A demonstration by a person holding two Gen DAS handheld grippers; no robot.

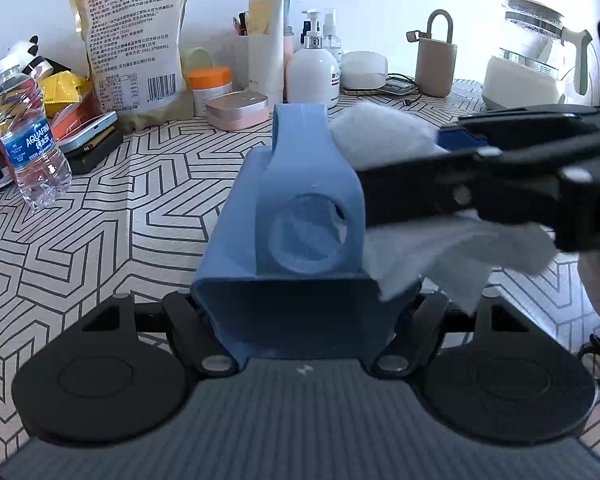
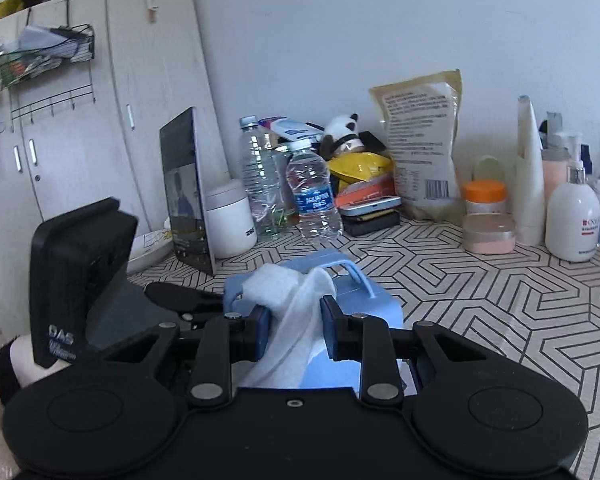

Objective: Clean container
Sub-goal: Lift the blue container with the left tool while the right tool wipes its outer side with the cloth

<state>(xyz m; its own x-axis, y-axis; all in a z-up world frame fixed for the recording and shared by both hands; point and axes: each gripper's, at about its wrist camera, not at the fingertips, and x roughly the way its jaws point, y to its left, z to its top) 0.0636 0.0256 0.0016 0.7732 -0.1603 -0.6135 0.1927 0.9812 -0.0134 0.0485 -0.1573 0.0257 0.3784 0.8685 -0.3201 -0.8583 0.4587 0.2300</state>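
Note:
A blue plastic container (image 1: 300,208) with a round hole and a loop handle lies lengthwise between the fingers of my left gripper (image 1: 304,314), which is shut on its wide end. My right gripper (image 1: 412,164) reaches in from the right, shut on a white cloth (image 1: 380,136) that presses against the container's right side. In the right wrist view, the blue pads of the right gripper (image 2: 295,330) pinch the cloth (image 2: 291,292), which drapes over the container (image 2: 364,304) near its handle. The left gripper's black housing (image 2: 79,276) stands at the left.
The patterned tabletop (image 1: 131,208) carries clutter along the wall: a water bottle (image 1: 27,140), a food bag (image 1: 135,44), a pink case (image 1: 237,110), a pump bottle (image 1: 312,72) and a kettle (image 1: 536,56). A tablet (image 2: 187,188) and white cup (image 2: 229,224) stand at the left.

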